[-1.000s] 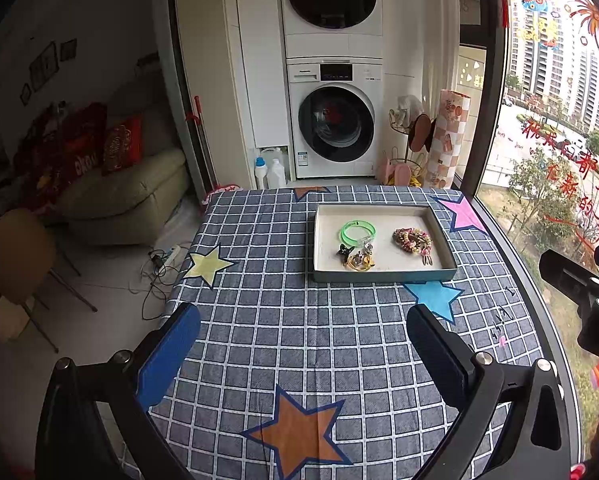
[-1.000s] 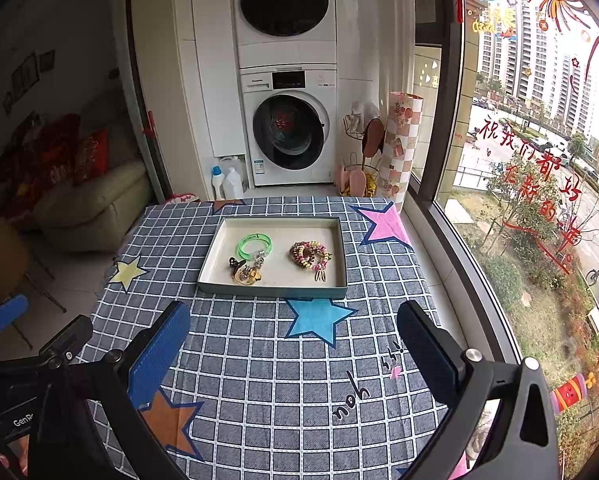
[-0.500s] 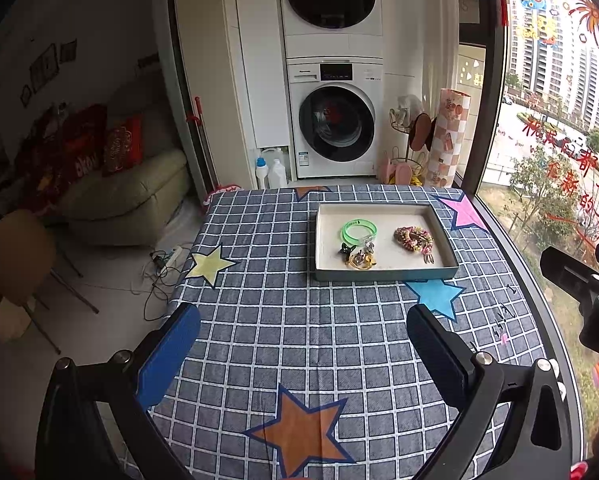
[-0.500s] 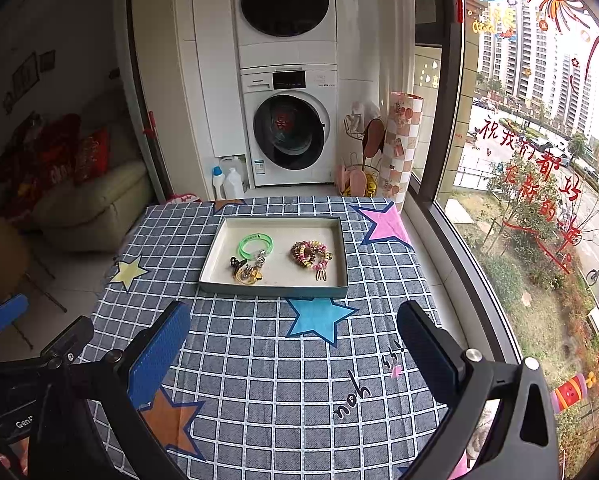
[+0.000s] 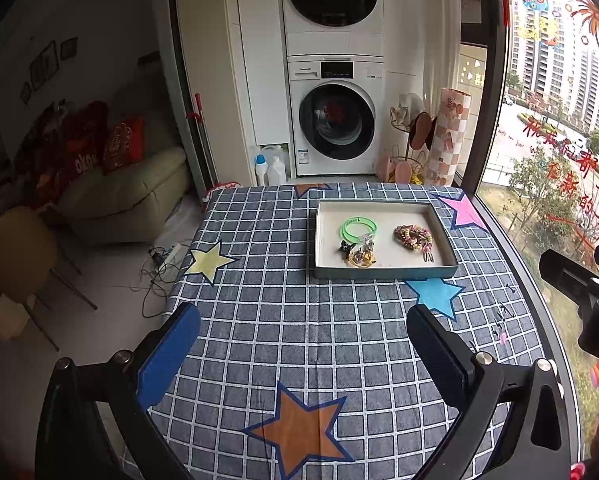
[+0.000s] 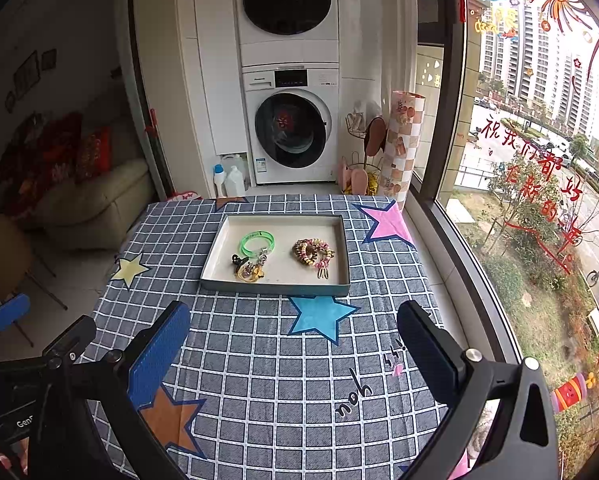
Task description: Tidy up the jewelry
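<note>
A shallow grey tray (image 5: 385, 273) (image 6: 275, 289) sits at the far middle of the table. In it lie a green bracelet (image 5: 359, 227) (image 6: 257, 241), a beaded pink-and-gold bracelet (image 5: 413, 237) (image 6: 312, 253), and a small cluster of a black clip and yellow charms (image 5: 357, 254) (image 6: 249, 270). My left gripper (image 5: 303, 344) is open and empty over the near table, well short of the tray. My right gripper (image 6: 293, 344) is open and empty, also short of the tray. The right gripper's body shows at the right edge of the left wrist view (image 5: 579, 292).
The table wears a blue checked cloth with coloured stars (image 5: 299, 432) (image 6: 323, 316). A window runs along the right side (image 6: 519, 160). Stacked washing machines (image 5: 333, 120) stand beyond the far edge, a sofa (image 5: 119, 192) and a chair (image 5: 15, 256) to the left.
Both grippers have drifted very slightly back; the tray looks marginally farther. Nothing was taken hold of or let go.
</note>
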